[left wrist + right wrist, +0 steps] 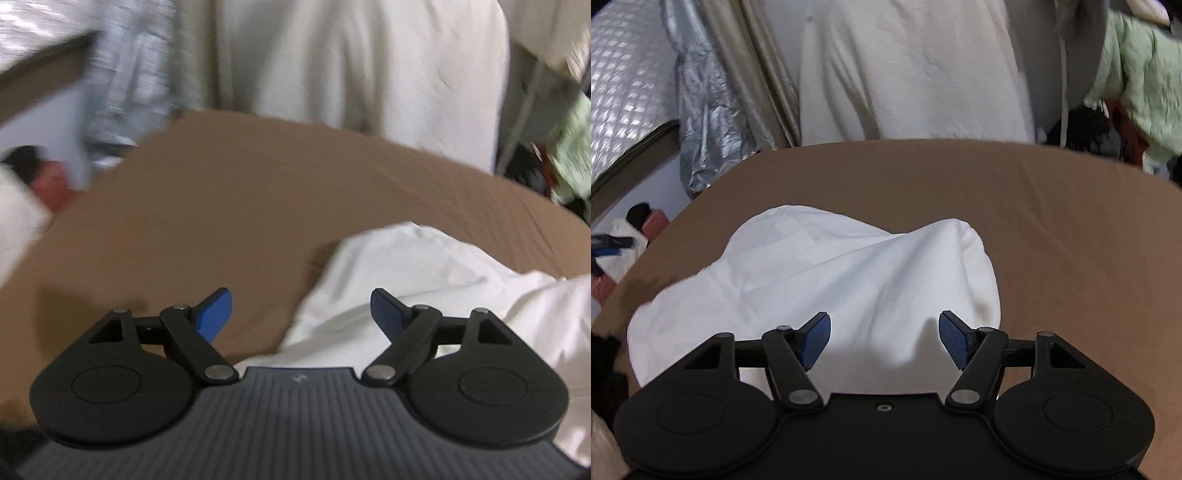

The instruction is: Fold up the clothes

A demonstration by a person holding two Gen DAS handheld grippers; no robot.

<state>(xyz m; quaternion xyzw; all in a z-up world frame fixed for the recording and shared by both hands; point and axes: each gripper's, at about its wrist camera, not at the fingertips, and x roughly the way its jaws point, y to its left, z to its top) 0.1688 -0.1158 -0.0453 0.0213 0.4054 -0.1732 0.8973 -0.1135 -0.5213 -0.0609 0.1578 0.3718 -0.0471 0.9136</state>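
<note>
Garment (827,273) bunched (white), on brown table (1071,221)

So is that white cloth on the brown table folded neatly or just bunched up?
Bunched up. The white cloth lies in a rumpled, puffy heap on the brown table, with no flat layers or straight edges.

My left gripper (301,314) with blue pads (214,314) spread wide and empty, above a brown table (221,206), rumpled white garment (424,280) lower right, pale cloth (351,62) hanging behind, view blurred
</note>
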